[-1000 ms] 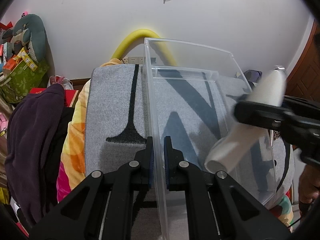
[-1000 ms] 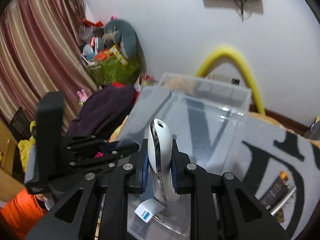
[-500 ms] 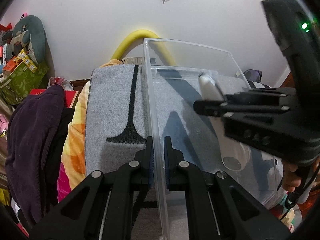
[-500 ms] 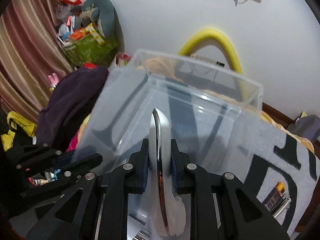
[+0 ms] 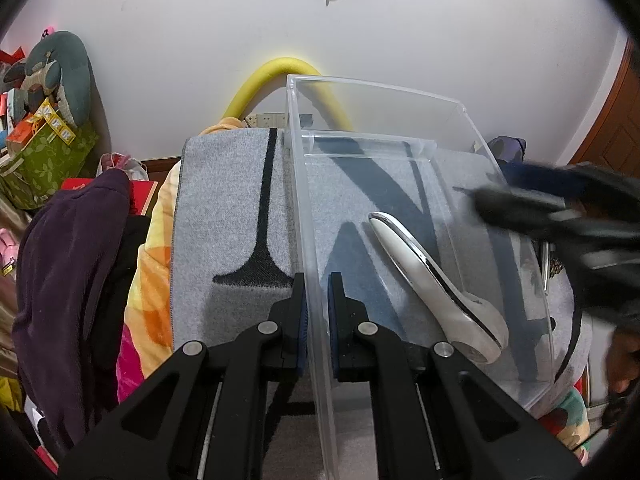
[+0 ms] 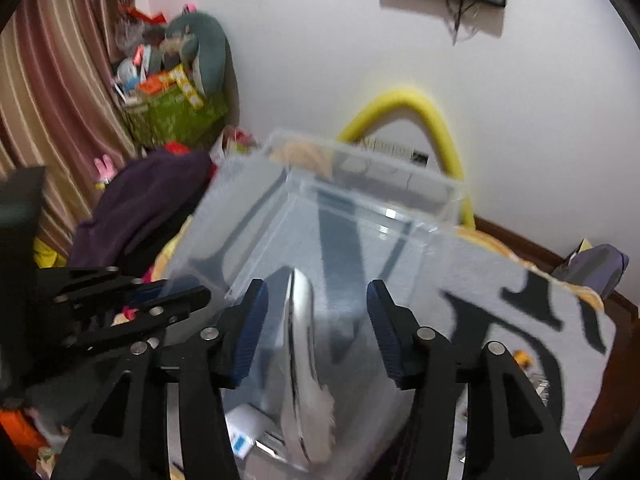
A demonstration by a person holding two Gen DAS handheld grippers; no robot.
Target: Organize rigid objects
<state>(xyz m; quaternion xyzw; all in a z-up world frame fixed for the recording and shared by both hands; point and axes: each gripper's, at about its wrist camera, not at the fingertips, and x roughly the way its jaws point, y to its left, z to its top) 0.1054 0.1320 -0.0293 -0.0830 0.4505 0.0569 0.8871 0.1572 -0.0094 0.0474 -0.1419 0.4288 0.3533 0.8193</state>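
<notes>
A clear plastic box (image 5: 384,92) stands on a grey blanket with black letters. My left gripper (image 5: 317,296) is shut on the box's left wall. A white and chrome handheld device (image 5: 432,280) lies inside the box, leaning toward its right wall; it also shows in the right wrist view (image 6: 300,344). My right gripper (image 6: 314,320) is open and empty above the box, and in the left wrist view it appears blurred at the right (image 5: 560,216). A small white item with a blue label (image 6: 244,436) lies on the box floor.
A grey blanket (image 5: 224,208) covers the bed. A purple garment (image 5: 68,272) lies at the left. A yellow foam tube (image 5: 280,76) arches against the wall. A green bag with boxes (image 5: 44,140) stands far left. Small items (image 6: 524,360) lie on the blanket at the right.
My right gripper carried the white device over the box, opened and let it go. The device now lies inside the box. My left gripper has not moved.
</notes>
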